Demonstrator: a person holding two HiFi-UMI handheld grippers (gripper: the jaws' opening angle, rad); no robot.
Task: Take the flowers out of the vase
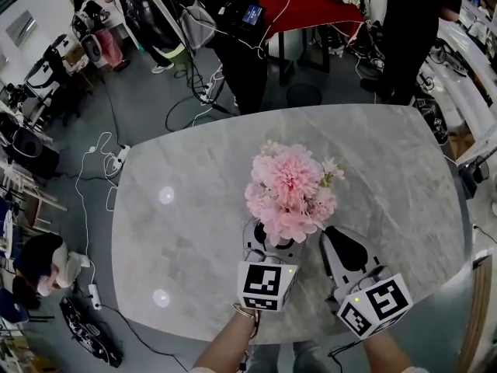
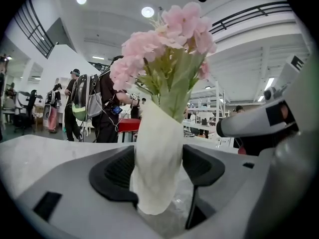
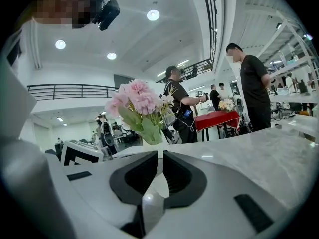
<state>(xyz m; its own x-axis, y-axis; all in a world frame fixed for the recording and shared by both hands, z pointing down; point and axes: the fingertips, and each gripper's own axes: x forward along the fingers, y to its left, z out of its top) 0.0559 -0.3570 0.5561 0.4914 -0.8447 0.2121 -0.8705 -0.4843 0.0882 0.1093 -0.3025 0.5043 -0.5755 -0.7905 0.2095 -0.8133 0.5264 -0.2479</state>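
Observation:
A bunch of pink flowers (image 1: 289,189) with green leaves stands upright in a white vase (image 2: 157,153) near the front middle of the grey marble table (image 1: 186,208). From above, the blooms hide most of the vase. My left gripper (image 1: 273,245) reaches in level from the near side, and its two dark pads sit against the vase's sides in the left gripper view, so it is shut on the vase. My right gripper (image 1: 332,235) rests just right of the vase with its jaws together and nothing held. In the right gripper view the flowers (image 3: 137,101) stand ahead and slightly left.
Two people stand beyond the table's far edge (image 1: 326,109). A red table (image 1: 311,6) with another bouquet is farther back. Cables and equipment lie on the floor at the left, where a person (image 1: 43,266) sits. Bare tabletop spreads to the left and right of the vase.

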